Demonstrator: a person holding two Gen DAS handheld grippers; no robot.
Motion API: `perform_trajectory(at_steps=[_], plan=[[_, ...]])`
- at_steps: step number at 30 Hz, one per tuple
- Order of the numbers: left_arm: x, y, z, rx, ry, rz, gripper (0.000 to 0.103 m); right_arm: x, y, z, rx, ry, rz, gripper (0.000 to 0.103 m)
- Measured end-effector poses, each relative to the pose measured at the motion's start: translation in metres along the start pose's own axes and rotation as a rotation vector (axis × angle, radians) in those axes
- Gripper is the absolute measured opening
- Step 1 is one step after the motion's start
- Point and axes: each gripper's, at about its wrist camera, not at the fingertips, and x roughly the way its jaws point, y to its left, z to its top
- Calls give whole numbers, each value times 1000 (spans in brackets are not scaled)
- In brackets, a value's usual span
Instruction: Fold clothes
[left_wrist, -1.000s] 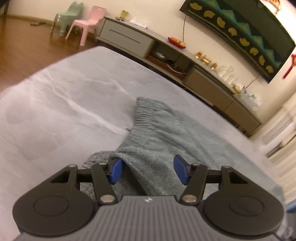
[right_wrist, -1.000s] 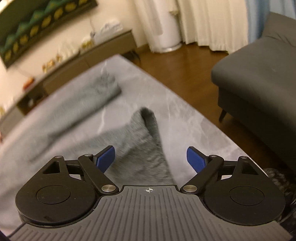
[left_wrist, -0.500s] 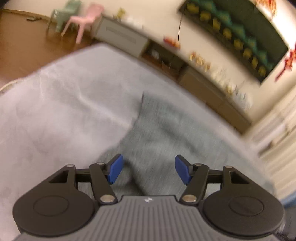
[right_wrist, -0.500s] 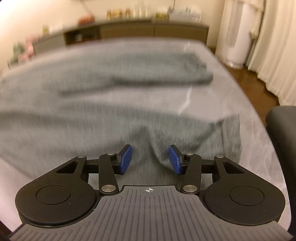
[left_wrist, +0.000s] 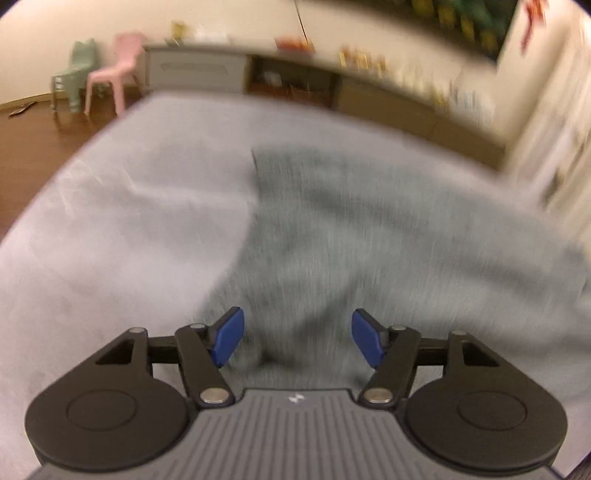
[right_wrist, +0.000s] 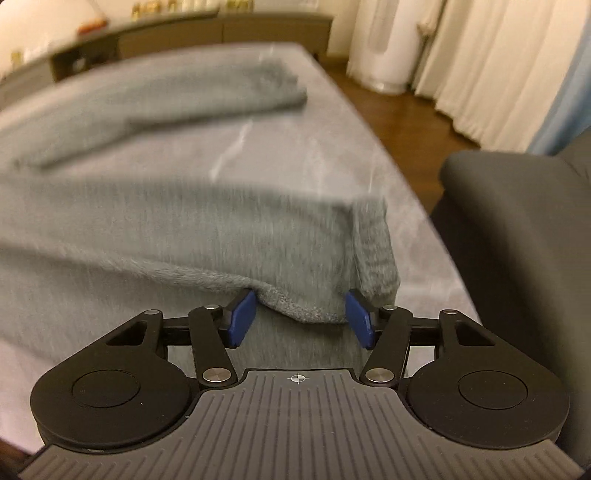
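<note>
A grey knit garment (left_wrist: 332, 229) lies spread on the grey marbled table (left_wrist: 110, 229). My left gripper (left_wrist: 297, 332) hovers over the garment's near part; its jaws are opening and the blue pads stand apart, the cloth lying below them. In the right wrist view the same garment (right_wrist: 184, 221) has a doubled-over edge that sags between the pads of my right gripper (right_wrist: 299, 314). Those jaws are opening too, and the pads flank the fold without squeezing it. A sleeve (right_wrist: 166, 99) stretches across the far side of the table (right_wrist: 295, 147). Both views are blurred by motion.
A dark sofa (right_wrist: 517, 229) stands close to the table's right edge. A low cabinet (left_wrist: 199, 70) runs along the far wall, with a pink chair (left_wrist: 118, 70) and a green chair (left_wrist: 74, 74) beside it. Pale curtains (right_wrist: 480, 55) hang at the right.
Both views have swung across the table. The right jaws narrowed around a bunch of cloth, then widened again with the folded edge between them. The left pads have spread slightly.
</note>
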Motion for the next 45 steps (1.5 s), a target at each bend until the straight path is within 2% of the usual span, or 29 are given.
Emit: perform_trajectory(at_steps=[2,4,6,10,13,14,15,17,18,20,22,24,26,27,28,29,31,33,35,38,40,42,43,44,45], plan=[[-16,10,16,-62,-89,-26,66,-9,-7,15,76,-82,-4,75],[-23,13,30,-92,-144,-48,66,-4,-14,28,149,-116,-38,75],[-7,-4,44,-38,-118,-65,66,7,-20,38,202,-116,-72,76],[51,-71,55,188,5,-131,65,33,-18,46,210,-41,-120,74],[89,-111,45,350,79,-155,64,30,11,48,71,-51,-149,57],[100,-123,42,397,101,-141,64,29,22,49,33,-55,-108,55],[108,-130,37,425,115,-132,64,30,35,49,-5,-37,-46,49],[126,-136,33,446,148,-96,64,50,55,49,-69,49,27,40],[135,-136,33,449,161,-73,64,60,64,52,-93,64,31,47],[141,-130,38,421,158,-47,66,79,71,69,-76,66,27,46],[144,-126,44,405,137,41,70,100,78,89,-48,59,17,47],[144,-121,47,385,111,134,70,118,88,107,-35,43,-17,57],[143,-119,48,362,104,215,70,131,100,121,-34,26,-51,64],[143,-120,47,364,101,232,70,136,107,126,-42,17,-68,64],[140,-119,49,354,99,243,64,138,116,130,-65,13,-85,64],[136,-120,52,343,93,248,59,138,126,133,-93,10,-103,60],[120,-128,59,322,39,208,58,119,145,136,-140,-40,-76,58],[100,-148,63,314,-6,87,58,87,166,133,-167,-105,-3,59],[95,-178,57,349,-12,-28,59,55,188,116,-200,-117,152,59],[98,-235,39,447,9,-184,59,33,229,77,-283,-41,370,58],[112,-273,21,566,20,-181,60,34,254,54,-335,-11,407,59],[130,-298,1,650,29,-139,60,41,269,33,-354,7,385,62],[142,-302,-4,661,45,-95,61,38,270,24,-351,-19,365,62],[149,-300,-4,642,52,-64,66,32,269,17,-362,-16,368,63],[151,-296,3,608,53,-41,66,26,266,11,-379,0,379,62]])
